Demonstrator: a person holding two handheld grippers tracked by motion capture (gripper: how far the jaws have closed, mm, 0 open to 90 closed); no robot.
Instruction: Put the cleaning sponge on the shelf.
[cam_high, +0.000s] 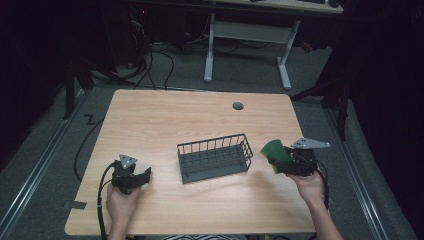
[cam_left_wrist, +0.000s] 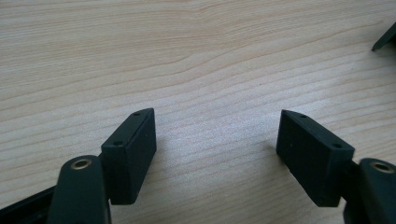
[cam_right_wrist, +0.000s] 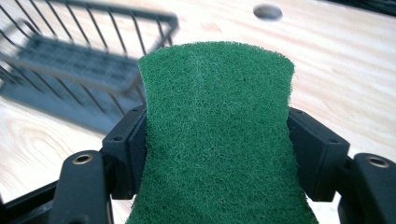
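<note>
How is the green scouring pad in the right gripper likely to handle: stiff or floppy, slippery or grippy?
The green scouring pad looks soft: its sides pinch inward where the right gripper squeezes it. Its fuzzy, fibrous face probably resists slipping. It stands up past the jaws without drooping, so it is likely springy and light.

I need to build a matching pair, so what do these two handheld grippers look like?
Both the left gripper and the right gripper are matt black, each with two blocky rectangular jaws fixed by brass-ringed screws, a grey three-cornered plate on top, and a black cable trailing back. The person's forearms are unsleeved.
</note>
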